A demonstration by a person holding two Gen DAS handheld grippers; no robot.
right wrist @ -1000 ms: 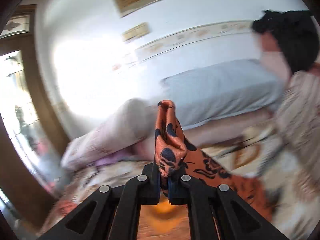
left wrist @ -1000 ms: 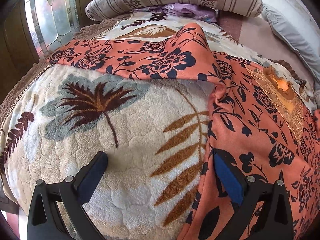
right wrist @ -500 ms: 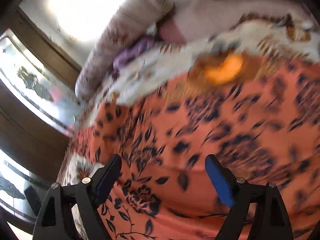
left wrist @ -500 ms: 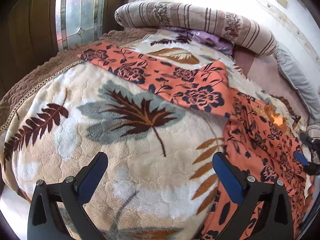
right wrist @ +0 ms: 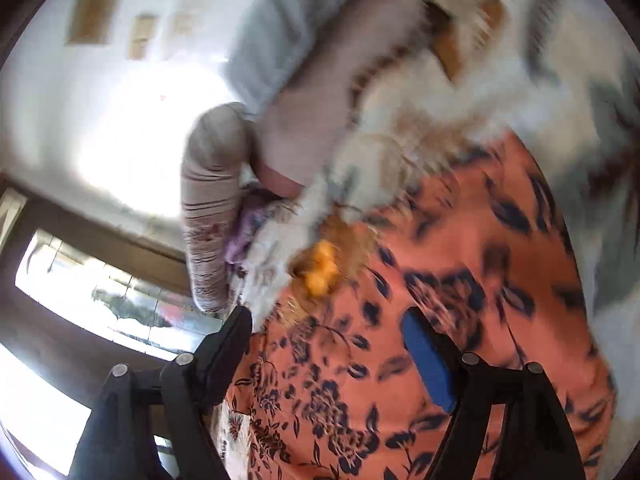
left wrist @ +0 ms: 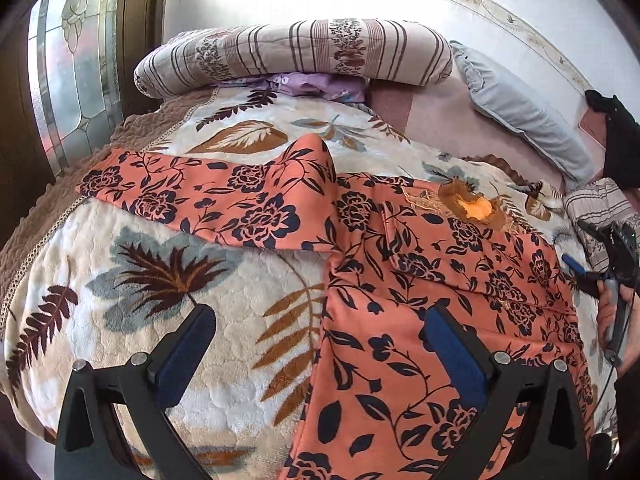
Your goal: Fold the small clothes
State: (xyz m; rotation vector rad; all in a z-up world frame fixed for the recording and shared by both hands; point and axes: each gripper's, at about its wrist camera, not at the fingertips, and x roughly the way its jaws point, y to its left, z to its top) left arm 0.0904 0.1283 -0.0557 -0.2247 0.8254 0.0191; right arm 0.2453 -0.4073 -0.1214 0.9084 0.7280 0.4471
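An orange garment with dark navy flowers [left wrist: 400, 280] lies spread on the bed's leaf-print blanket [left wrist: 160, 280]. One sleeve [left wrist: 208, 196] stretches out to the left; the right side is folded over the body. Its neckline [left wrist: 472, 208] has a tan and yellow patch. My left gripper [left wrist: 320, 344] is open and empty, above the garment's left edge. My right gripper [right wrist: 328, 340] is open and empty, tilted over the garment [right wrist: 440, 320] near the neckline. It also shows at the right in the left wrist view [left wrist: 576, 268], held in a hand.
A striped bolster [left wrist: 296, 52] and a purple cloth [left wrist: 312, 84] lie at the head of the bed. A grey pillow [left wrist: 520, 116] lies at the back right. A stained-glass window [left wrist: 72, 72] stands at the left beside the bed's edge.
My right gripper let go of the garment's fold, opened, and swung down over the garment. My left gripper pulled back and rose, staying open.
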